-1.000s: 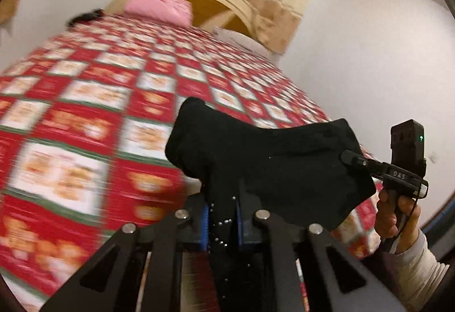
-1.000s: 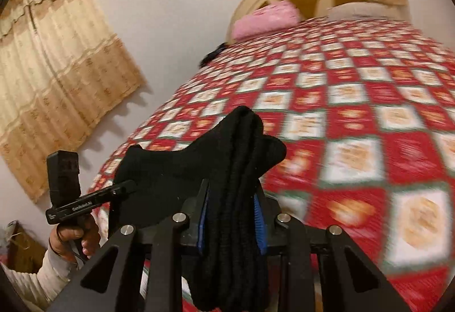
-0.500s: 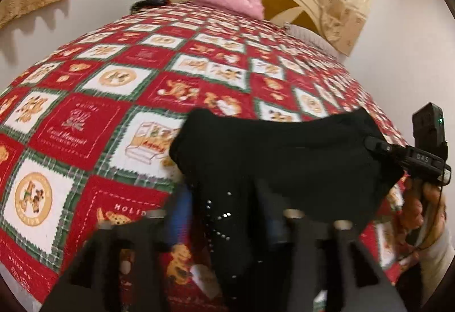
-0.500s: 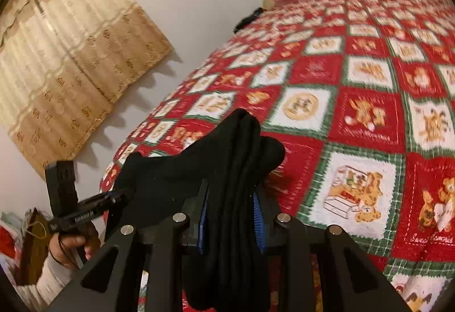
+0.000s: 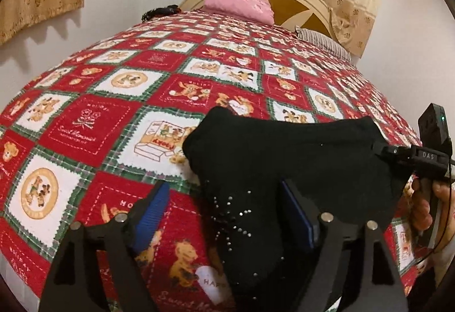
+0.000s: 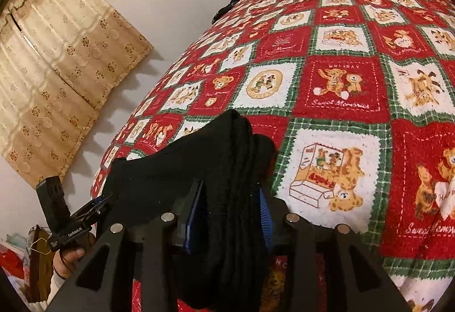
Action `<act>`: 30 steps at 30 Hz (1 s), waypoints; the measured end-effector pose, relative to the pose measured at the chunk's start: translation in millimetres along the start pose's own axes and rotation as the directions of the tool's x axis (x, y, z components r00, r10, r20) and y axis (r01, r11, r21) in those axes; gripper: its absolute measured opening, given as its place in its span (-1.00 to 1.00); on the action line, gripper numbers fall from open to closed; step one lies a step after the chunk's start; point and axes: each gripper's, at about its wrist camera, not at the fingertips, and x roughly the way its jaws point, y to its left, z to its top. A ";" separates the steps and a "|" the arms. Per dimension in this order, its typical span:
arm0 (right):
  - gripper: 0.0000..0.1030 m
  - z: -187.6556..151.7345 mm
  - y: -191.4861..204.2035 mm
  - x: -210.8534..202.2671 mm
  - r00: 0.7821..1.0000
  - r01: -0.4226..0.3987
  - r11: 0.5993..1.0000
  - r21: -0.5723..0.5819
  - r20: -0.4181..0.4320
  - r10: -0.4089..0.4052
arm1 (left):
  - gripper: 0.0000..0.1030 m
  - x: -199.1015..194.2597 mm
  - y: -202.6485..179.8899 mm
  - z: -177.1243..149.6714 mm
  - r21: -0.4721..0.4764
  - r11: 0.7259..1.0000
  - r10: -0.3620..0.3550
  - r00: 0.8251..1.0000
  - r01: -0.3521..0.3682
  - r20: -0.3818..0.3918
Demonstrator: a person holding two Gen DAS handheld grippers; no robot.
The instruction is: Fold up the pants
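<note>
Pants (image 5: 284, 164) fill the lower centre of the left wrist view, a black folded bundle lying on the red patchwork quilt (image 5: 113, 101), its long axis running across the frame from lower centre toward the right edge. The left gripper (image 5: 227, 212) is spread wide: its blue-padded fingers (image 5: 152, 206) stand well apart, the left one clear of the cloth over bare quilt, the right one touching or just beside the studded end of the fabric, so nothing is pinched here. At the right edge the right gripper (image 5: 384, 151) meets the far end of the bundle. In the right wrist view the pants (image 6: 233, 169) rise up the lower centre of the frame as a thick ribbed stack and stretch off toward the lower left; the right gripper (image 6: 230, 209) is pressed together on that stack, both pads (image 6: 264, 212) against the cloth. The left gripper (image 6: 102, 205) shows at lower left, right beside the opposite end, whether touching cannot be told. Judging from this, the right hand is the only one holding, so any coming release or smoothing depends on that end, while the left end lies free below its opened fingers.
</note>
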 end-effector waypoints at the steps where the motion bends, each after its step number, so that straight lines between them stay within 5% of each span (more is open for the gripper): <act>1: -0.17 -0.5 -1.1 -0.1 1.000 0.005 1.000 0.003 0.001 -0.005 | 0.60 -0.5 0.3 -0.5 0.001 1.000 0.003 1.000 -0.003 0.002; 17: 0.05 -5.3 0.6 -13.0 0.992 0.125 0.992 -0.023 0.016 -0.125 | 0.81 -7.2 2.5 -7.8 -0.027 0.999 0.038 0.999 -0.038 0.004; 22: 0.08 -14.2 17.8 -48.3 0.959 0.271 0.960 -0.073 0.110 -0.263 | 0.81 -30.1 -8.5 -11.7 0.006 0.993 0.118 0.992 -0.119 0.033; 30: 0.21 -42.6 43.9 -120.4 0.941 0.299 0.944 -0.138 0.208 -0.267 | 0.81 -74.6 -29.8 -18.8 -0.013 0.996 0.091 0.990 -0.090 0.105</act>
